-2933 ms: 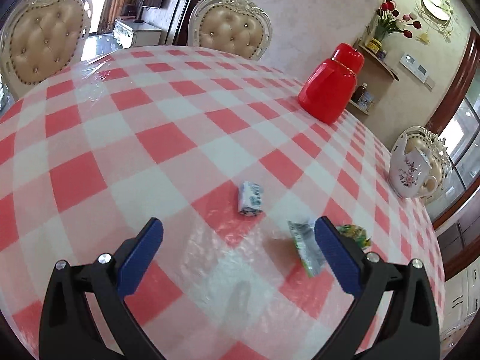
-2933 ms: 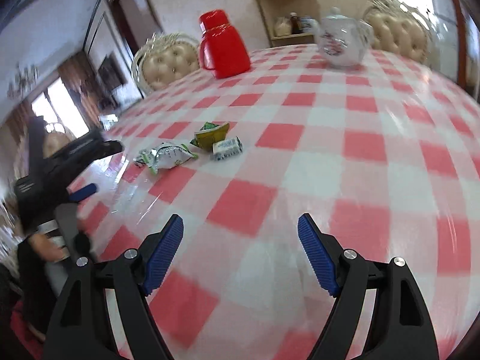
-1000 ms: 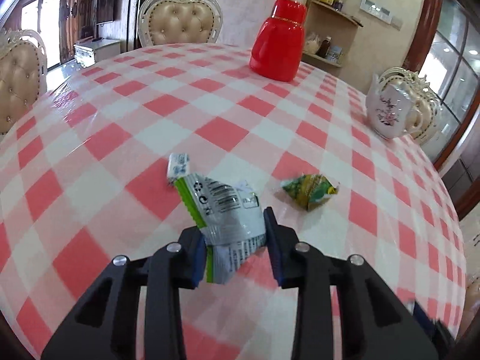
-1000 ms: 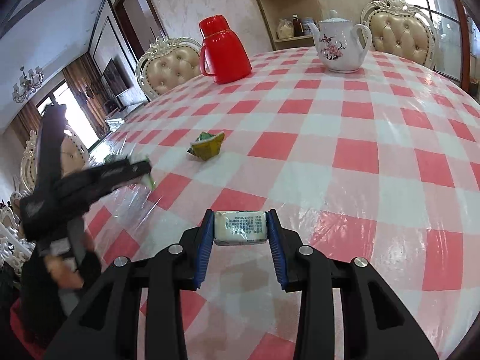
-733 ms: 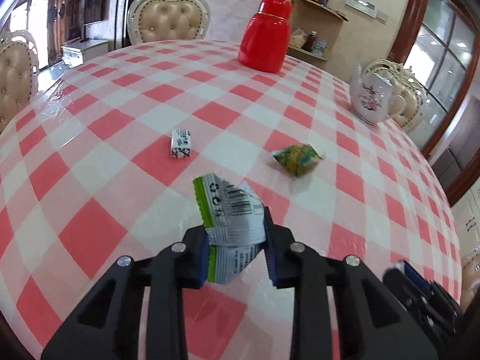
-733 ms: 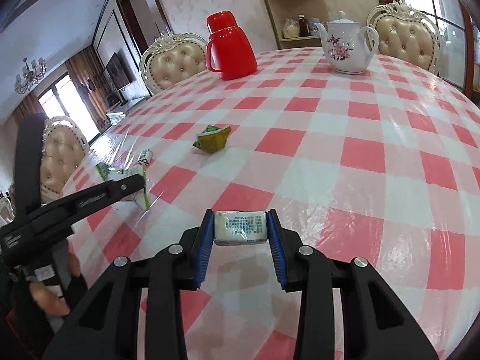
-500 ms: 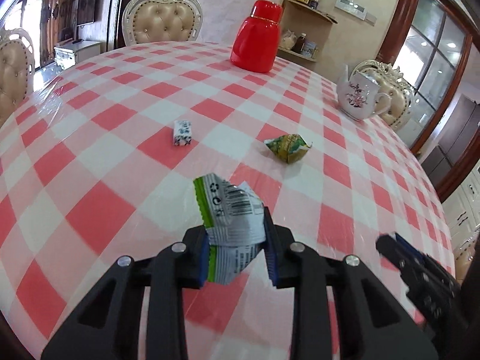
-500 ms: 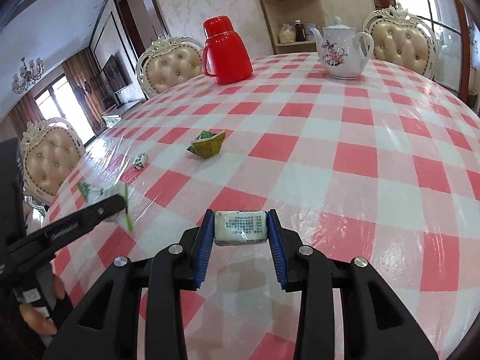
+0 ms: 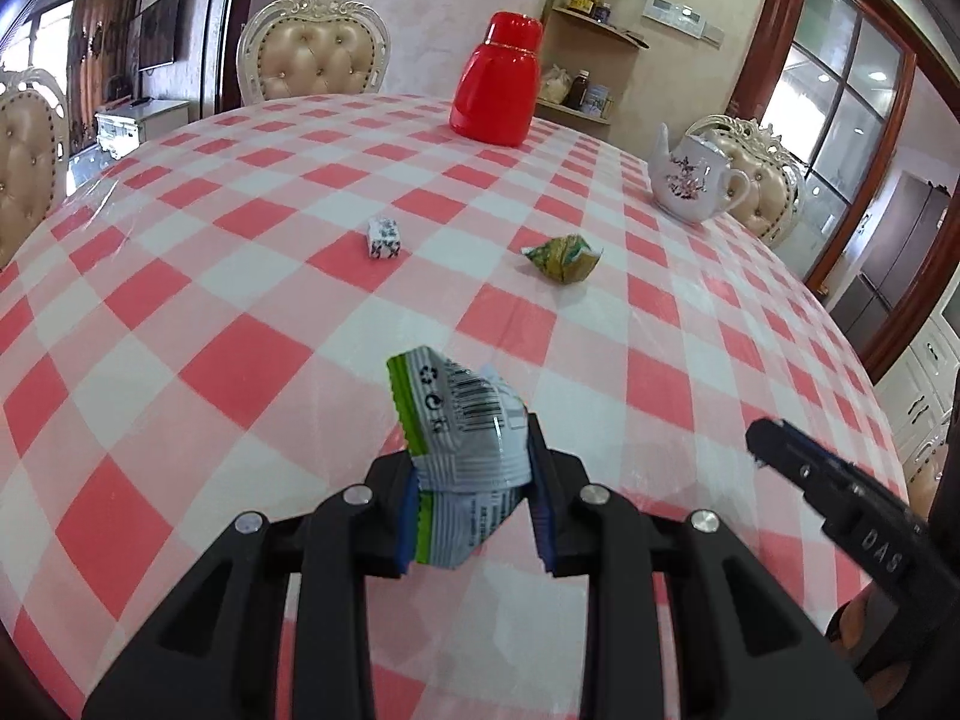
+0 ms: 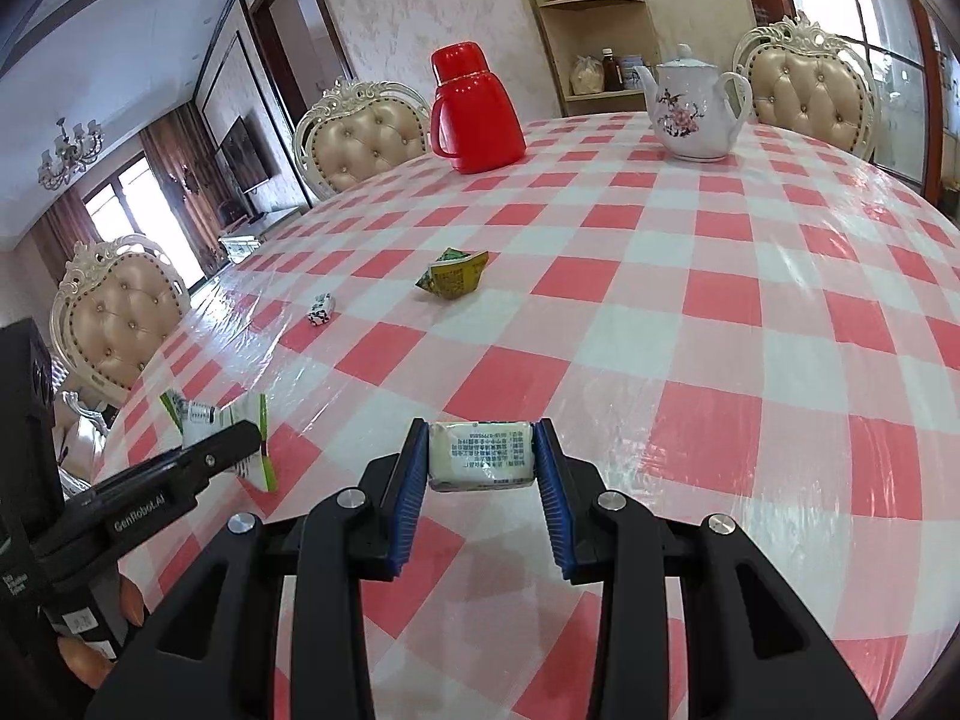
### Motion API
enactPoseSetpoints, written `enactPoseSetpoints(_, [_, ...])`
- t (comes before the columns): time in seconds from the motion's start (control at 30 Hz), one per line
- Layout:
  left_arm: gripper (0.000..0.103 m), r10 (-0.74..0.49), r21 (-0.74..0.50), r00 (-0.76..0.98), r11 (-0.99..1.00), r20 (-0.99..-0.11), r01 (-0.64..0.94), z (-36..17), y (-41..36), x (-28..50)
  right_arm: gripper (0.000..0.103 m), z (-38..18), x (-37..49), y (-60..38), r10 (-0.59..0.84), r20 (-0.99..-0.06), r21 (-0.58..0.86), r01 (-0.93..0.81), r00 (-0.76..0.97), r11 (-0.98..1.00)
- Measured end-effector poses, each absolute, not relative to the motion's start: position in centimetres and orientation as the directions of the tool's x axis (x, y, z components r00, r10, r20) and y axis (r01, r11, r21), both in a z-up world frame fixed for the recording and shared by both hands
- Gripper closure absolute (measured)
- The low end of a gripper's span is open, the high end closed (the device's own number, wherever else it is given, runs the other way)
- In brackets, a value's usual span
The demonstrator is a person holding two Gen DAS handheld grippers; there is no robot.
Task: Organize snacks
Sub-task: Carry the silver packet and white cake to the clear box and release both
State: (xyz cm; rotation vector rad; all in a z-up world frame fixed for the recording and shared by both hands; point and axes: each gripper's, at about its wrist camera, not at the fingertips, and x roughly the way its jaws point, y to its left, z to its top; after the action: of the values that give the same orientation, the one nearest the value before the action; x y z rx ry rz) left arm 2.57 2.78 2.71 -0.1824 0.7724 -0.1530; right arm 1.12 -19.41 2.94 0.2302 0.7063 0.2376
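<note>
My left gripper [image 9: 474, 468] is shut on a crumpled silver and green snack packet [image 9: 462, 420], held above the checked tablecloth; the same packet [image 10: 222, 420] shows at the left of the right wrist view. My right gripper [image 10: 480, 456] is shut on a small white wrapped snack bar [image 10: 480, 455]. On the cloth farther off lie a small white and black wrapped candy [image 9: 383, 236] [image 10: 320, 309] and a yellow-green crumpled packet [image 9: 564, 258] [image 10: 453, 279]. The right gripper's tip [image 9: 774, 438] shows at the right edge of the left wrist view.
A red thermos jug [image 9: 498, 84] [image 10: 474, 111] and a white flowered teapot [image 9: 693, 180] [image 10: 690, 111] stand at the table's far side. Padded chairs [image 10: 366, 141] ring the round table [image 9: 180, 312]. A wooden shelf [image 10: 600, 42] stands by the wall.
The left gripper has drawn back toward the near table edge with the silver packet, so the two snacks on the cloth look farther off. The right gripper's tip has come into its view.
</note>
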Motion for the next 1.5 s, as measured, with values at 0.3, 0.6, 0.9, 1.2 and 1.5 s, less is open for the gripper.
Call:
enactPoseSetpoints(0.3, [0.074, -0.157, -0.166, 0.732, 0.984, -0.663, 0.062, 3.2, 2.7, 0.3, 0.068, 3.0, 0.2, -19.4, 0.289, -0.613, 0.288, -0.133, 0.736, 0.948])
enactPoseSetpoints(0.6, [0.074, -0.13, -0.125, 0.75, 0.99, -0.649, 0.063, 4.0, 3.4, -3.4, 0.068, 3.1, -2.4, -17.5, 0.33, -0.609, 0.303, -0.173, 0.722, 0.937])
enactPoseSetpoints(0.9, [0.074, -0.078, -0.06, 0.763, 0.997, -0.641, 0.052, 4.9, 6.3, -8.8, 0.068, 4.1, -6.7, -12.1, 0.425, -0.583, 0.313, -0.291, 0.692, 0.904])
enactPoseSetpoints(1.2, [0.074, -0.036, -0.034, 0.782, 0.999, -0.622, 0.019, 5.9, 10.6, -13.8, 0.068, 5.3, -10.7, -6.2, 0.49, -0.573, 0.291, -0.396, 0.657, 0.871])
enactPoseSetpoints(1.5, [0.073, 0.037, 0.012, 0.778, 0.999, -0.627, -0.038, 6.4, 16.1, -19.1, 0.068, 6.3, -15.5, 1.3, 0.559, -0.583, 0.226, -0.543, 0.59, 0.809])
